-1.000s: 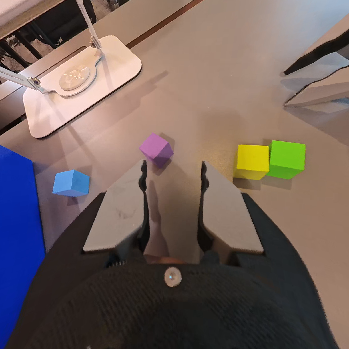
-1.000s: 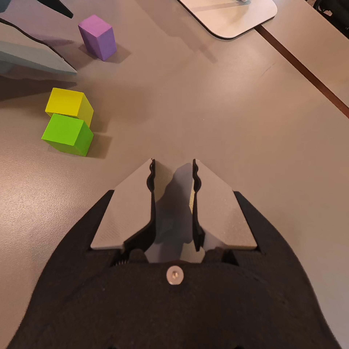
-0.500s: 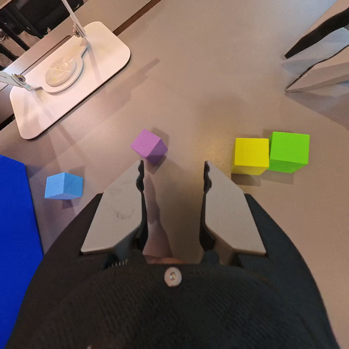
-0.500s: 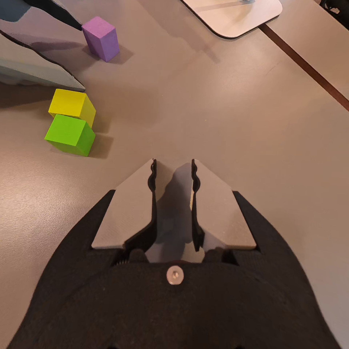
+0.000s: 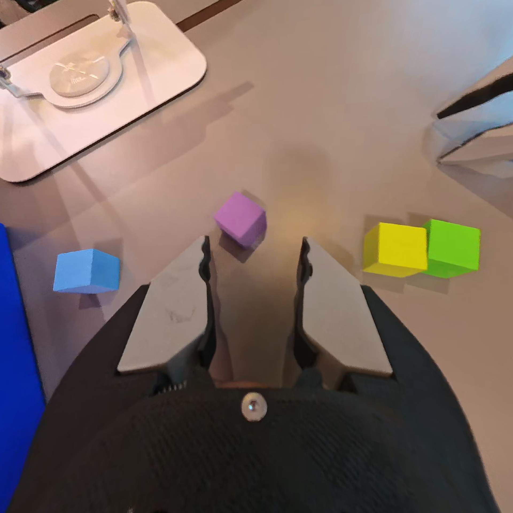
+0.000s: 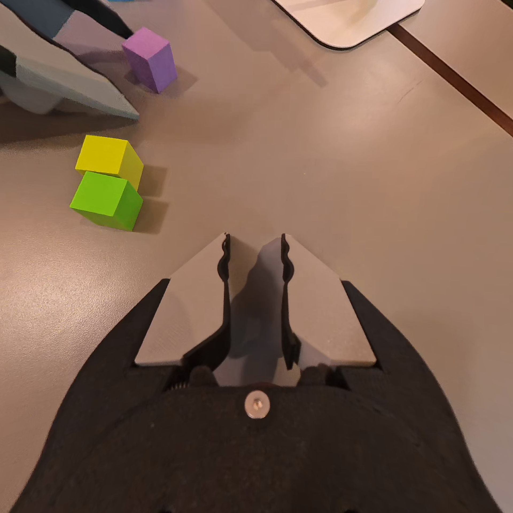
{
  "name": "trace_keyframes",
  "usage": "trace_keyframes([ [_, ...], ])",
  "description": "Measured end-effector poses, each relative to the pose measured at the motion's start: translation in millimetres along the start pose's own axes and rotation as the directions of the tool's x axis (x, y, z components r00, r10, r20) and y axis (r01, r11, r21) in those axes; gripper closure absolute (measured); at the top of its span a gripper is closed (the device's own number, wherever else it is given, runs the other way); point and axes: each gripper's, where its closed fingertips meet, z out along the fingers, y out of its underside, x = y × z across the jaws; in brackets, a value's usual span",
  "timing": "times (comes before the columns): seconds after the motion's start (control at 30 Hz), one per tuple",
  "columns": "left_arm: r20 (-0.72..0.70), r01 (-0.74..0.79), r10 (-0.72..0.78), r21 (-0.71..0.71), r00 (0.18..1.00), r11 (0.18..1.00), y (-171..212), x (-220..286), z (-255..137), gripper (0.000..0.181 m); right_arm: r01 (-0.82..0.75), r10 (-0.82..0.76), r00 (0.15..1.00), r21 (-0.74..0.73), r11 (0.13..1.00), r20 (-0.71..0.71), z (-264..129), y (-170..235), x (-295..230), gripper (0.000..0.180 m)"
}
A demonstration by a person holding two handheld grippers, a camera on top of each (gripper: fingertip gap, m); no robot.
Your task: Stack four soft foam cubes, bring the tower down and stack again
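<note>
left gripper [image 5: 254, 241] w/ fingers wide, empty, just short of purple cube [image 5: 241, 219]; right gripper [image 6: 254, 238] narrow gap, empty; yellow cube [image 6: 107, 158] touching green cube [image 6: 104, 198].

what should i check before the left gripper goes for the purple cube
1. Left gripper open and empty: ok, the jaws stand wide apart with nothing between them.
2. Purple cube lined up with the gap: not ok, it sits just ahead but nearer the left finger and turned at an angle.
3. Room around the purple cube: ok, blue cube, yellow cube and green cube lie apart from it.
4. Right gripper out of the way: ok, open, empty, off to the side.
5. Stack base chosen: cannot tell; yellow and green sit side by side, nothing stacked.
</note>
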Motion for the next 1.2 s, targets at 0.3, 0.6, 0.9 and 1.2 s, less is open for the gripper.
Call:
trace_keyframes([
  [0.3,-0.041,0.059,-0.06,-0.037,0.997,0.998,-5,-8,16,0.11,0.014,-0.014,1.0,0.001,1.0,-0.001,0,0,-1,0.148],
  [0.6,-0.12,0.016,-0.008,0.071,0.993,0.997,-12,12,-13,0.117,-0.004,0.004,1.0,0.0,1.0,0.002,0,0,0,0.14],
  [0.9,-0.369,-0.236,0.237,0.048,0.899,0.971,6,77,-28,0.13,0.009,-0.009,1.0,0.002,1.0,-0.009,-1,0,0,0.141],
  [1.2,-0.51,-0.369,0.335,0.037,0.793,0.929,27,111,-41,0.161,0.011,-0.011,1.0,0.002,1.0,-0.007,-1,0,0,0.142],
])
